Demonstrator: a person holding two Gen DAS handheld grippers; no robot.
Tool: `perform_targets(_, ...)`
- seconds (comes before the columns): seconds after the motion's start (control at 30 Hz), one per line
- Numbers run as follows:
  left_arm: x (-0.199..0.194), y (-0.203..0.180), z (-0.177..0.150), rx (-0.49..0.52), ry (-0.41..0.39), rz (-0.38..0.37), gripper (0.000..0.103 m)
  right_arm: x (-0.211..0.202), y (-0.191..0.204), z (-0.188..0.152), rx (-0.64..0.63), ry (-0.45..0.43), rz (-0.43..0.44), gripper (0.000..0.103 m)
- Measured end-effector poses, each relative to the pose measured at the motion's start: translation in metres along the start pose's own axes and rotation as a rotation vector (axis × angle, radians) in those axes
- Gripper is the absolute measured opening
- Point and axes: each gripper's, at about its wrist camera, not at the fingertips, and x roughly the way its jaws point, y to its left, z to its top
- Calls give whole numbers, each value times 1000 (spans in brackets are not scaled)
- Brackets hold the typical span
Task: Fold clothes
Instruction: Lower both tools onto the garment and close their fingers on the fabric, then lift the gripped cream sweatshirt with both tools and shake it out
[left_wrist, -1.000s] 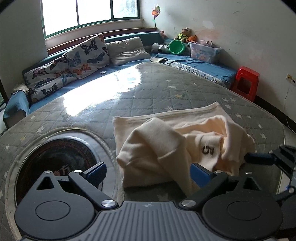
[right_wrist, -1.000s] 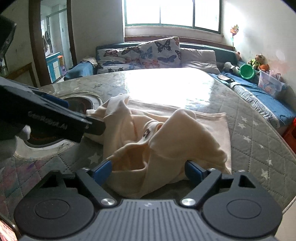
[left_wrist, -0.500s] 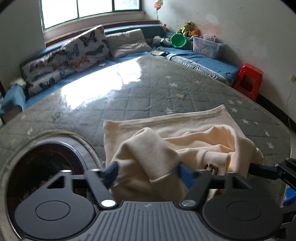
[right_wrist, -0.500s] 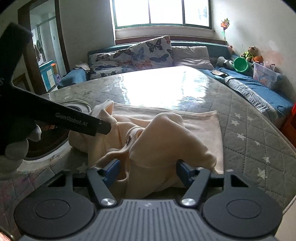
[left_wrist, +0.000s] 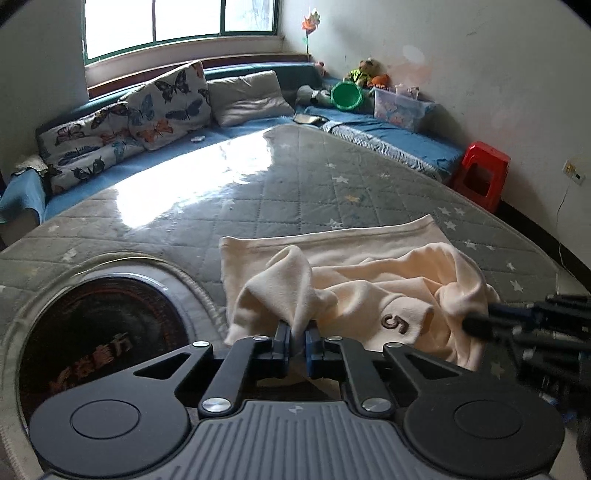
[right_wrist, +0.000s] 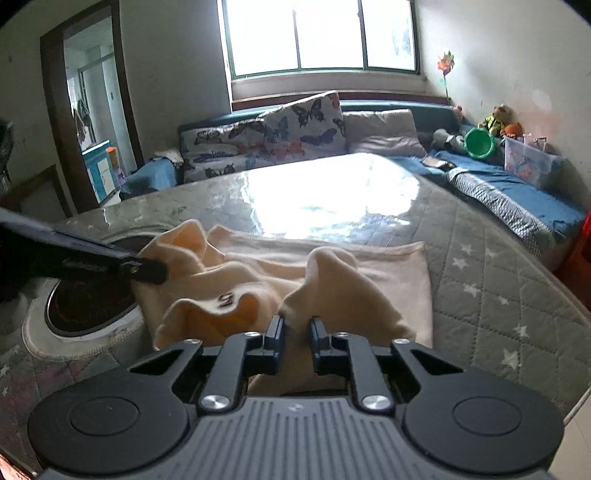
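Both tongs are clamped on the crumpled cream-coloured cotton sweatshirt: the left tongs pinch a bunched peak, the right tongs a fold beside them. The garment lies heaped just ahead on the grey star-quilted worktop. Pinching several layers could drag the whole heap rather than open it.

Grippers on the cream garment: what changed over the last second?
Both went from open jaws astride the cloth to shut on it. The left gripper now pinches a raised fold of the cream garment; the right gripper clamps another bunch of it. The far hem stays flat on the quilted table.
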Motion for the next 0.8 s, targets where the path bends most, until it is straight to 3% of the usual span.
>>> perform_targets(0.27,-25,17,-34,-18,37,-36,9,-12,-3,-7,-5,23,-20,10)
perform_targets(0.37,-24,17,-35,-14,46,-39,13,-8,-2,-8,-3,42,-16,15)
perform_targets(0.43,-24,16,-32,-16,40,-35,22,-8,0,-7,-6,35,-13,17)
perform_targets(0.47,-26,15,-30,-13,30,-27,32,-8,1,-6,-8,32,-11,18)
perform_targets(0.5,-27,13,-29,-6,18,-21,42,-8,2,-5,-10,28,-9,24)
perform_targets(0.53,-29,11,-27,0,7,-17,45,-8,3,-4,-12,24,-7,34)
perform_targets(0.6,-31,7,-22,16,-15,-14,54,-6,5,-2,-23,18,-12,38)
perform_targets(0.8,-12,1,-5,-1,2,-26,58,6,5,-1,-11,32,-7,38)
